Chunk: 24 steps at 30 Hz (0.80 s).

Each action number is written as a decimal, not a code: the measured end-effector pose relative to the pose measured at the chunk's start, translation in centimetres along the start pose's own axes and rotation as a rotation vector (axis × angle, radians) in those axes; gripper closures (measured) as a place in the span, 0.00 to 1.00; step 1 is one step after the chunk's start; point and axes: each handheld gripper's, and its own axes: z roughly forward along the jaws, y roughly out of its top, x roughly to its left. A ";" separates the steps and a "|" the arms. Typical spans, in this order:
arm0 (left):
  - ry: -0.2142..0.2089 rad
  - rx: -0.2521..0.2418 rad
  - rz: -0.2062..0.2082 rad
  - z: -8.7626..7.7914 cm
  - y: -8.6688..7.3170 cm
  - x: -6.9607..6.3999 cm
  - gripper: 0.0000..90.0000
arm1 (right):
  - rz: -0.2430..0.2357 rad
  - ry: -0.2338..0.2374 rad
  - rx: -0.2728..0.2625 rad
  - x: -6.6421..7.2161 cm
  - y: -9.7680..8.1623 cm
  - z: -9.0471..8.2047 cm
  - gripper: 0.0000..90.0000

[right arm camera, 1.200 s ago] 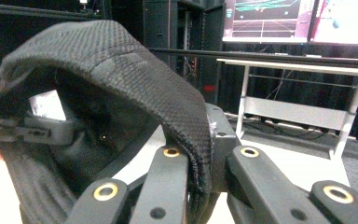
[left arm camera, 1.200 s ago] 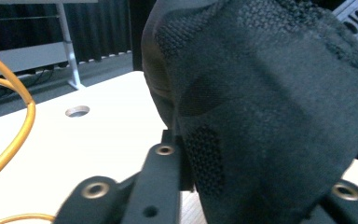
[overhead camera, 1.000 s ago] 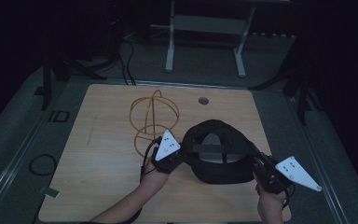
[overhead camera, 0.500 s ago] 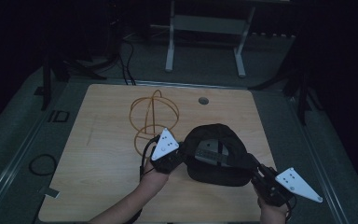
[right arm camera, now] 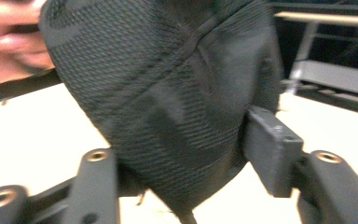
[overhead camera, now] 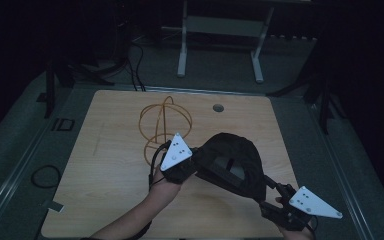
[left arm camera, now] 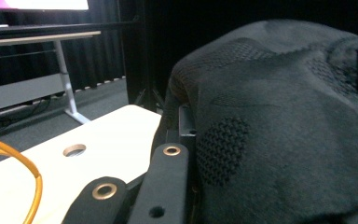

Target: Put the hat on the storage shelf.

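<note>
**Black mesh cap held up between 2 grippers over a wooden table**

Nearest the camera in the high view, the right gripper [overhead camera: 276, 189] sits at the table's front right corner, its grey 3-cornered plate pointing right and its jaws aimed up and left at the cap. In the right gripper view, the 2 black jaws stand apart with the lower edge of the black mesh cap [right arm camera: 168, 93] hanging between them. The right jaw's pad lies against the fabric; the left jaw is close beside it, and whether it presses cannot be told. These jaws have just been opening, with the cap's edge between them, so the grip here looks slack.

A little farther in, the left hand [overhead camera: 162, 182] comes up from the bottom edge, carrying the left gripper [overhead camera: 192, 165] with its own white plate tilted up. Its jaws are clamped tight on the left rim of the cap. In the left gripper view, the jaws run under the knitted fabric [left arm camera: 279, 121], which bulges up and to the right.

The cap [overhead camera: 230, 162] sits between the 2 grippers, lifted off the wooden table [overhead camera: 105, 165] at its left side and sloping down toward the right gripper.

Behind the cap stands an orange wire frame [overhead camera: 162, 122] of crossed hoops, just beyond the left gripper. Farther back, a round cable hole [overhead camera: 218, 107] marks the tabletop near its far edge. Beyond the table, a white desk frame [overhead camera: 220, 40] stands on the dark floor.
</note>
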 end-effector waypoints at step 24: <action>-0.346 0.045 0.063 -2.5 -0.5 1.7 0.99 | -0.250 0.200 0.008 0.1 3.0 -3.1 0.44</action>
